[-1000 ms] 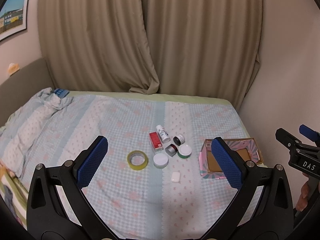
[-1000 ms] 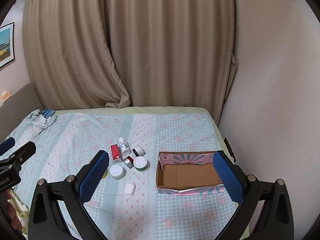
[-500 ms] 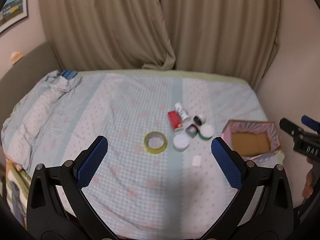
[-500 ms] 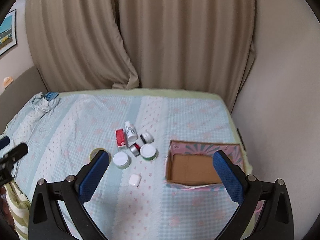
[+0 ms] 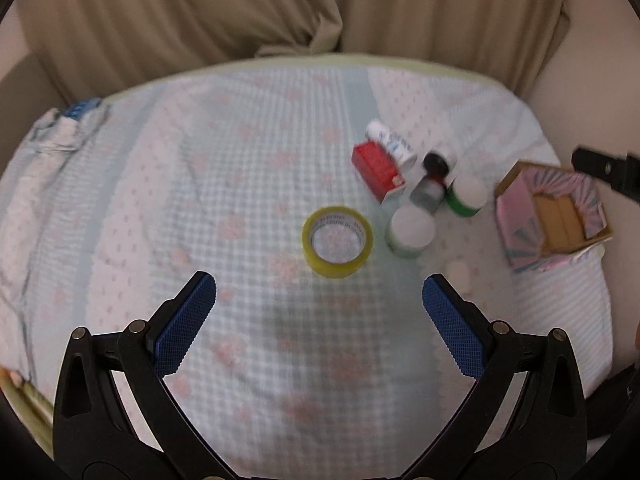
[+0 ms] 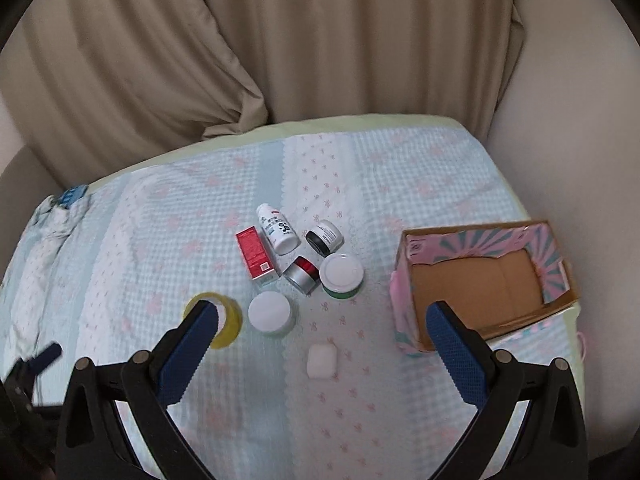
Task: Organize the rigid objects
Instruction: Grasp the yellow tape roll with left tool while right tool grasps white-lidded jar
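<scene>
A yellow tape roll (image 5: 338, 241) lies flat on the bed, just ahead of my open left gripper (image 5: 319, 294), which holds nothing. To its right is a cluster: a red box (image 5: 378, 170), a white bottle (image 5: 392, 146), a silver jar (image 5: 429, 194), a green jar (image 5: 466, 196) and a white-lidded jar (image 5: 411, 230). In the right wrist view my open, empty right gripper (image 6: 322, 318) hovers over a small white case (image 6: 322, 361), with the white-lidded jar (image 6: 270, 312) and tape roll (image 6: 226, 322) to the left. An empty pink cardboard box (image 6: 404, 300) stands at the right.
The checked bedspread (image 6: 400, 184) covers the bed; beige curtains (image 6: 280, 40) hang behind it. A crumpled blanket (image 5: 44, 160) lies at the far left. The bed's right edge runs just past the cardboard box (image 5: 516, 216). The other gripper's tip (image 5: 604, 168) shows at the right.
Both grippers have moved forward and tilted down toward the bed. The tape roll and jars now look much larger and closer. No object has shifted.
</scene>
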Motion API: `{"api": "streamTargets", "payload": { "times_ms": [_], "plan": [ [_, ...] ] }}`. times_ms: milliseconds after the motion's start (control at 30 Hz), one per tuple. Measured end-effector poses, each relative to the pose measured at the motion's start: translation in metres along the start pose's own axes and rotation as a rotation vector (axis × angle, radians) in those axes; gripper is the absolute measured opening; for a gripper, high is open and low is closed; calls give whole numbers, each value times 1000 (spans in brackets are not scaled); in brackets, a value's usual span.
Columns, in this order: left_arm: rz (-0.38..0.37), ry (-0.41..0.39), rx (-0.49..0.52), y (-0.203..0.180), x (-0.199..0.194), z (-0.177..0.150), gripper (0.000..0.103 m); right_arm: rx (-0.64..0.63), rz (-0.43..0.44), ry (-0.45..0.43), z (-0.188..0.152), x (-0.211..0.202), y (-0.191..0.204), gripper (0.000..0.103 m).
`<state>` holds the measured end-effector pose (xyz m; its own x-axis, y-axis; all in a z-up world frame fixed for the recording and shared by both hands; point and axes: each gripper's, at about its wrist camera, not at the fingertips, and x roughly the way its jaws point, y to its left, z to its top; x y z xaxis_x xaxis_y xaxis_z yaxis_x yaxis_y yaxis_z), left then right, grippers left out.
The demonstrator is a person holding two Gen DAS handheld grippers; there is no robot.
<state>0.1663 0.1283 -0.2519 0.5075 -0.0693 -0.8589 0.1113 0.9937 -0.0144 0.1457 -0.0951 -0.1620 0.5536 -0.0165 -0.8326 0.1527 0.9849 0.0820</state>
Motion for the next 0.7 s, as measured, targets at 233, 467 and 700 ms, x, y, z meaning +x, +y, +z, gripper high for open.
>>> {"api": "streamTargets", "payload": {
  "times_ms": [233, 467, 700],
  "plan": [
    [-23, 110, 0, -8, 95, -15, 102, -13, -61, 61, -5, 83, 12, 103],
    [-5, 135, 27, -25, 174, -26, 102, -44, -99, 92, -21, 171, -3, 103],
    [51, 147, 3, -25, 223, -31, 102, -120, -107, 112, -35, 232, -10, 98]
  ]
}}
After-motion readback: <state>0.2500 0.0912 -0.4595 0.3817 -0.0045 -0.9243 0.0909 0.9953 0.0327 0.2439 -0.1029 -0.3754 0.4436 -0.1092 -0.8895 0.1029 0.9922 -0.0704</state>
